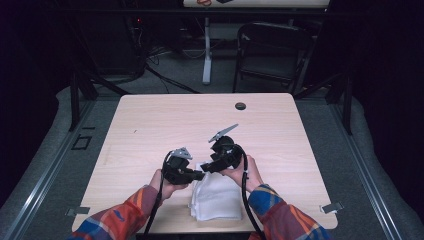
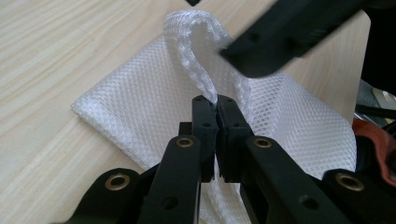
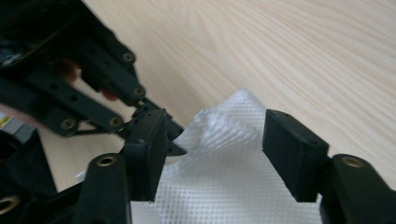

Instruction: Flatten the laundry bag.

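- Presently, item: white mesh cloth (image 1: 216, 196), folded, laid at the near edge of the tabletop (image 1: 150, 125).
- Handling: judged light, limp and snag-prone; best taken at a raised edge.
- Left tool (image 2: 217, 103): jaws closed, a lifted fold pinched between them.
- Right tool (image 3: 219, 154): jaws held wide, cloth between them, nothing gripped.

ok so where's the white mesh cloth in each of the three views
High view: the white mesh cloth lies at the table's near edge, between both hands.
Left gripper view: centre, a raised fold pinched by the shut left hand-held gripper.
Right gripper view: bottom centre, between the open jaws of the right hand-held gripper.
Shared landmark: the pale wooden table.
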A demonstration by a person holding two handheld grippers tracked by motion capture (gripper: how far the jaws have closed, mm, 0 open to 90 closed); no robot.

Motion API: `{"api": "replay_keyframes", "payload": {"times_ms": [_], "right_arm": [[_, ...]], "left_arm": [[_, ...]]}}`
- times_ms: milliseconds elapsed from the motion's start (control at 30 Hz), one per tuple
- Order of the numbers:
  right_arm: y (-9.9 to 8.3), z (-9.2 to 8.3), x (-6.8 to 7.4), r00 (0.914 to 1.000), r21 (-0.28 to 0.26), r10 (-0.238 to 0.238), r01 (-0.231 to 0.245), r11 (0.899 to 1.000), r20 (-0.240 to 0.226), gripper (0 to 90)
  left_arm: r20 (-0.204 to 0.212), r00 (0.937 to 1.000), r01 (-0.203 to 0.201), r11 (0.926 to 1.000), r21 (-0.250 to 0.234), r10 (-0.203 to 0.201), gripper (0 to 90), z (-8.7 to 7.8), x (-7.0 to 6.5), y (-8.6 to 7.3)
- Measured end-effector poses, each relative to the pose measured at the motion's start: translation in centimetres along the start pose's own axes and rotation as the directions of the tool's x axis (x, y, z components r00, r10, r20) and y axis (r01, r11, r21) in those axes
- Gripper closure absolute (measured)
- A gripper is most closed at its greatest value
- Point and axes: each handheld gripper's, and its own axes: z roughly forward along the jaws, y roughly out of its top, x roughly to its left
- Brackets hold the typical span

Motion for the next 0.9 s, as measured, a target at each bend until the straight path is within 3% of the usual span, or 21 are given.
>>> {"api": "replay_keyframes", "payload": {"times_ms": [100, 333, 467, 533, 567, 600, 700, 800, 900], "right_arm": [[0.0, 0.2, 0.0, 0.9998, 0.011, 0.012, -0.012, 1.0, 0.013, 52.2], [-0.3, 0.8, 0.4, 0.9995, 0.039, 0.031, -0.031, 0.999, 0.007, 81.8], [-0.5, 1.1, 0.6, 0.9996, 0.038, 0.026, -0.027, 0.999, 0.01, 87.3], [-0.4, 0.7, 0.6, 0.9999, 0.026, 0.007, -0.008, 1.0, 0.012, 87.9], [-0.3, 0.4, 0.8, 0.9999, 0.016, -0.004, 0.004, 1.0, 0.012, 88.0], [-0.3, 0.4, 0.8, 0.9999, 0.016, -0.004, 0.004, 1.0, 0.012, 88.0], [-0.3, 0.0, 1.0, 0.9998, 0.004, -0.015, 0.014, 1.0, 0.013, 88.1], [-0.2, -0.4, 1.0, 0.9997, 0.001, -0.022, 0.022, 1.0, 0.008, 88.1], [-0.1, -1.0, 0.9, 0.9999, -0.02, -0.013, 0.013, 1.0, 0.005, 88.1]], "left_arm": [[0.008, 0.9999, -0.01, 0.9999, 0.004, 0.01, 87.2, 0.1, -0.1, 0.0], [0.013, 0.9999, -0.002, 1.0, -0.007, 0.002, 87.2, 0.1, -0.2, 0.0], [0.028, 0.9995, -0.012, 0.9999, -0.001, 0.012, 84.9, -0.1, -0.2, 0.0], [0.039, 0.9992, 0.005, 1.0, 0.001, -0.005, 71.8, -0.4, 0.0, 0.0], [0.025, 0.9996, 0.009, 1.0, 0.003, -0.009, 55.8, -0.5, 0.0, 0.0], [0.016, 0.9998, 0.014, 0.9999, -0.002, -0.014, 55.8, -0.8, 0.1, 0.0], [-0.013, 0.9992, 0.038, 0.999, -0.024, -0.039, 39.3, -2.1, 0.7, -0.2], [-0.047, 0.9958, 0.076, 0.9955, -0.056, -0.079, 35.3, -3.2, 1.6, -0.6], [-0.093, 0.9909, 0.091, 0.9937, -0.064, -0.097, 38.4, -3.4, 2.6, -0.8]]}}
